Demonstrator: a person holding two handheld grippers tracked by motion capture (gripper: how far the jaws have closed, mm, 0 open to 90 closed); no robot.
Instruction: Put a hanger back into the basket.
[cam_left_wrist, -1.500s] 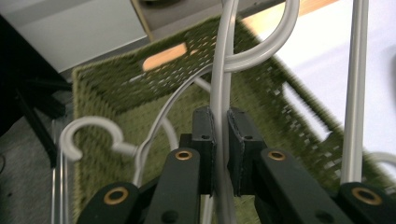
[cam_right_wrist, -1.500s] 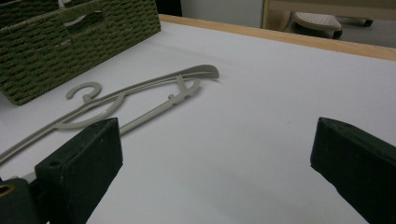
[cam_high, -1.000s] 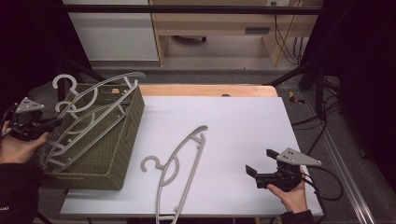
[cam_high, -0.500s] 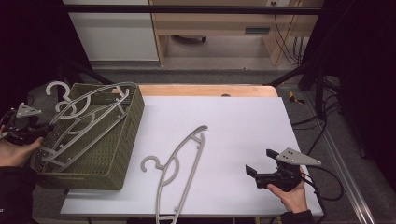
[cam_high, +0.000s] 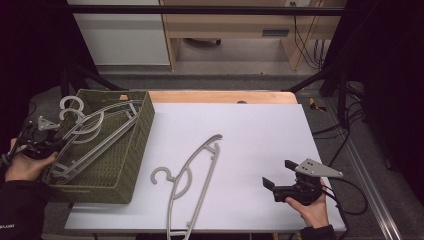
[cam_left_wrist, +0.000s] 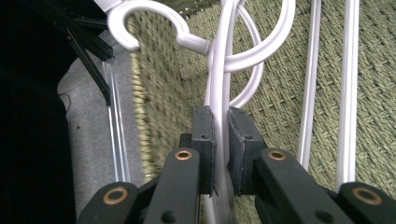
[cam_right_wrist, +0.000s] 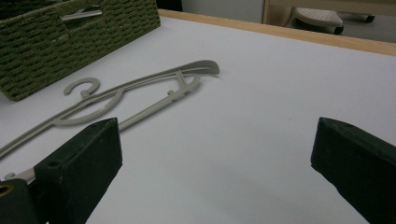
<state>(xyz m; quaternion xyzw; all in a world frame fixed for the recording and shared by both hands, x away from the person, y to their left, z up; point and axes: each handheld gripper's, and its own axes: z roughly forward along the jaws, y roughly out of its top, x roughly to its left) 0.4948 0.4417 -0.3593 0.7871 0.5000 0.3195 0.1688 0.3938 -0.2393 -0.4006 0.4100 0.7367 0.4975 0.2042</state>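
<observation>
Hangers (cam_high: 92, 137), pale and stacked, lie slanted in the green basket (cam_high: 135, 150) at the left, pinched by the left tool (cam_left_wrist: 221, 135). Another hanger (cam_high: 192, 182) lies on the white surface (cam_high: 260, 135). Near the right edge, the right tool (cam_high: 280, 175) gapes wide, holding nothing.
</observation>
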